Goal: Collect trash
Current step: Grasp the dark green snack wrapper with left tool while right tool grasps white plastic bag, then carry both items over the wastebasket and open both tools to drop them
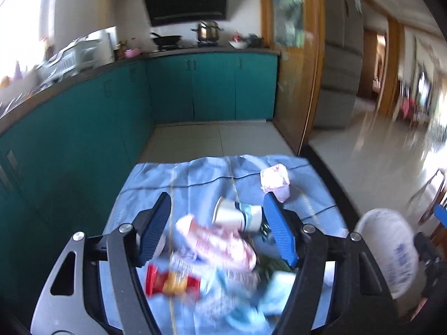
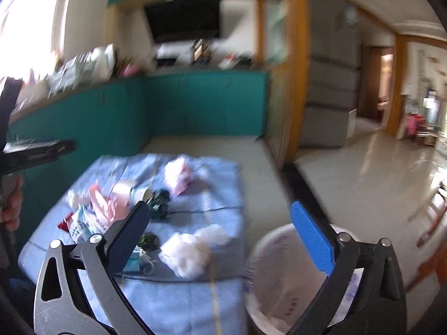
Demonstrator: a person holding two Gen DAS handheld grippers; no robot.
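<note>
Trash lies on a table with a light blue cloth [image 1: 195, 176]. My left gripper [image 1: 216, 203] is open above a tipped paper cup [image 1: 234, 215], a pink wrapper [image 1: 220, 243] and a red snack packet [image 1: 173, 279]; a crumpled pink paper [image 1: 275, 180] lies farther off. My right gripper [image 2: 220, 212] is open and empty, above the cloth's [image 2: 195, 301] right edge and the white lined trash bin [image 2: 282, 284]. White crumpled tissue [image 2: 187, 254], dark green scraps [image 2: 159, 202], the cup [image 2: 131, 192] and pink wrappers [image 2: 103, 206] show in the right wrist view. The bin also shows in the left wrist view [image 1: 391, 248].
Teal kitchen cabinets [image 1: 209, 89] with a cluttered counter run behind and to the left of the table. A wooden door frame [image 1: 307, 83] and a grey fridge [image 1: 338, 55] stand to the right. Pale tiled floor [image 2: 363, 167] lies beyond.
</note>
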